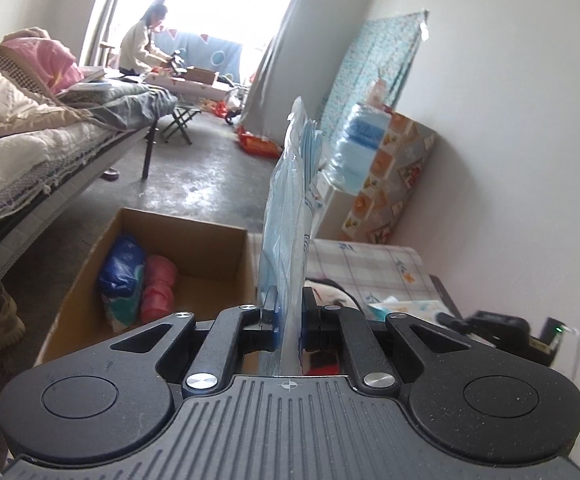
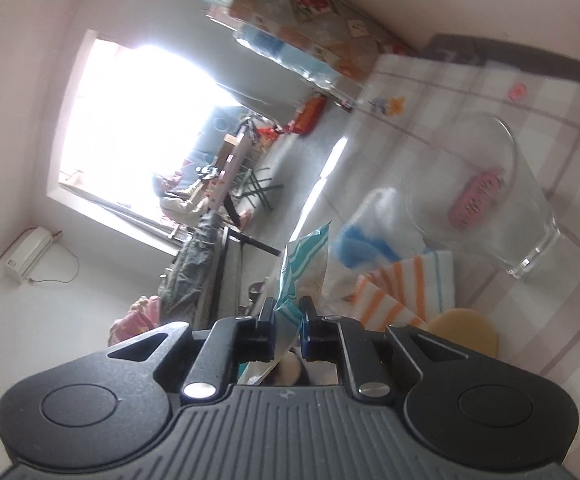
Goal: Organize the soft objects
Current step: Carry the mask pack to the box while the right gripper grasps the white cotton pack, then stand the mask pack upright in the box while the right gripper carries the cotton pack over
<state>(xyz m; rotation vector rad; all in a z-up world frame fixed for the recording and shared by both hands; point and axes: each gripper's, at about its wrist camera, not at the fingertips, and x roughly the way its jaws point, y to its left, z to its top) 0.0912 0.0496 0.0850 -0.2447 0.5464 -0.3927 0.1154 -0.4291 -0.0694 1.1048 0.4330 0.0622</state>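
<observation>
Left gripper (image 1: 289, 312) pinches a flat, crinkly blue plastic packet (image 1: 290, 200).

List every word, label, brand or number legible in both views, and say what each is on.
None can be quoted.
Pink label on the glass: dark script, too blurred to read.
Blue pack in the box: white print, too small.
Clear packet in the left gripper: blue print, seen edge-on, unreadable.
Teal-striped packet in the right gripper: no lettering shows.
</observation>
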